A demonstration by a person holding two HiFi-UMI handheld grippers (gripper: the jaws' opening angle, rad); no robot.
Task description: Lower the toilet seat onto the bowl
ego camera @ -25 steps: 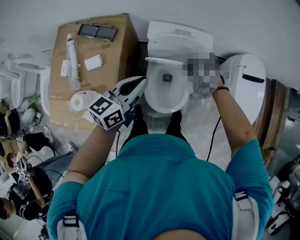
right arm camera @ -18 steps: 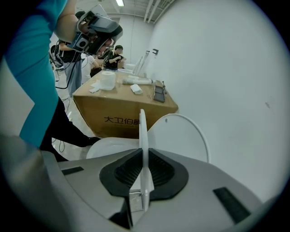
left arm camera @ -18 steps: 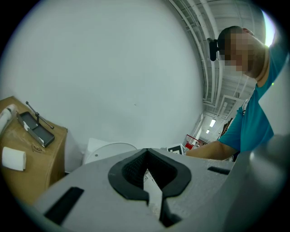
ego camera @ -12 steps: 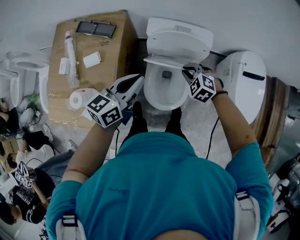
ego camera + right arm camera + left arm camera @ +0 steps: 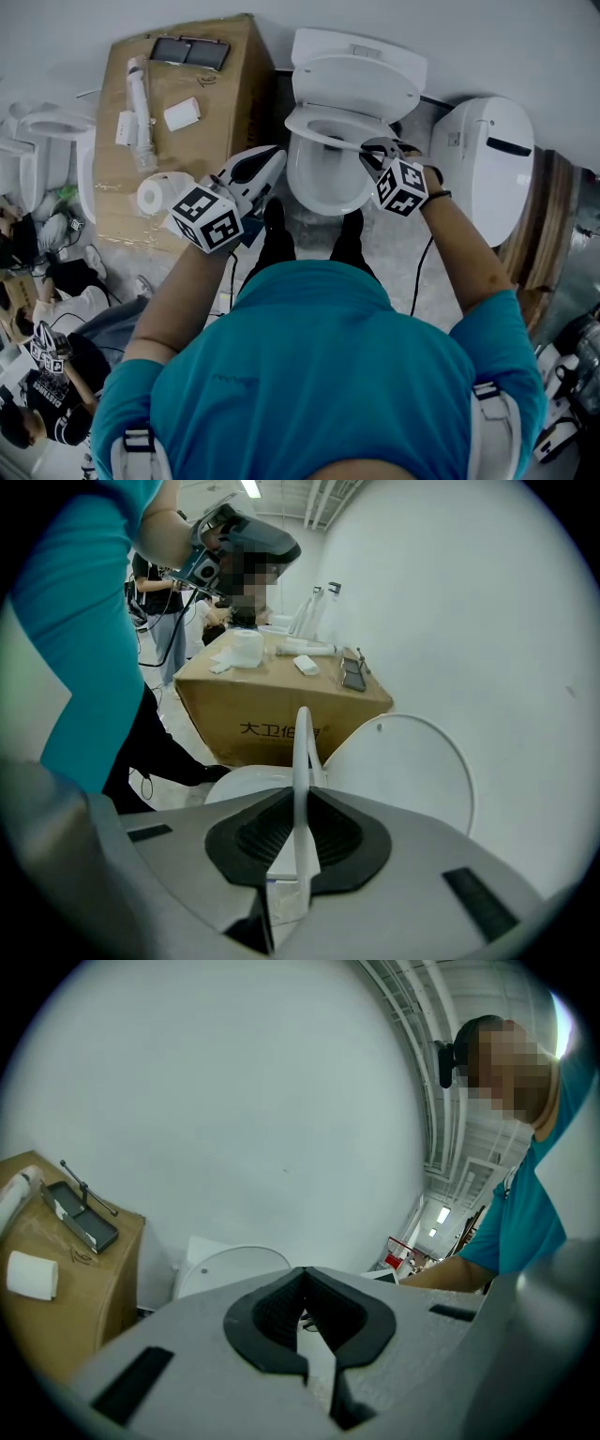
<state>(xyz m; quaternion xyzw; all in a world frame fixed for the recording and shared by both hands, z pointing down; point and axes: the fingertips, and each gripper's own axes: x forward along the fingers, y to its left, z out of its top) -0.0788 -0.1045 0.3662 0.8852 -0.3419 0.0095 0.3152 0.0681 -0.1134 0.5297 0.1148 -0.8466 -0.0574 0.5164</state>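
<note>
A person in a teal shirt (image 5: 319, 375) stands over a toilet with its bowl (image 5: 323, 187) open, the lid (image 5: 361, 80) upright behind it, and the seat (image 5: 314, 124) partway down, tilted between lid and bowl. The right gripper (image 5: 368, 147) holds the seat by the rim on the person's right. Its fingers (image 5: 253, 832) pinch that thin edge from both sides, though they have just been opening a little. That looks like the main risk: if the grip loosens on smooth, narrow plastic, the rim could slide out. The seat would then drop the rest of the way and slam onto the bowl. Because the hold is off to one side, a hard push could also rack the seat sideways. If the hand follows it too low, the fingers could get trapped between seat and bowl. The left gripper (image 5: 279, 157) hovers just beside the bowl's left edge, fingers pressed together on nothing. It is not placed to catch a slip, and it could be struck if it drifts under the seat.
</note>
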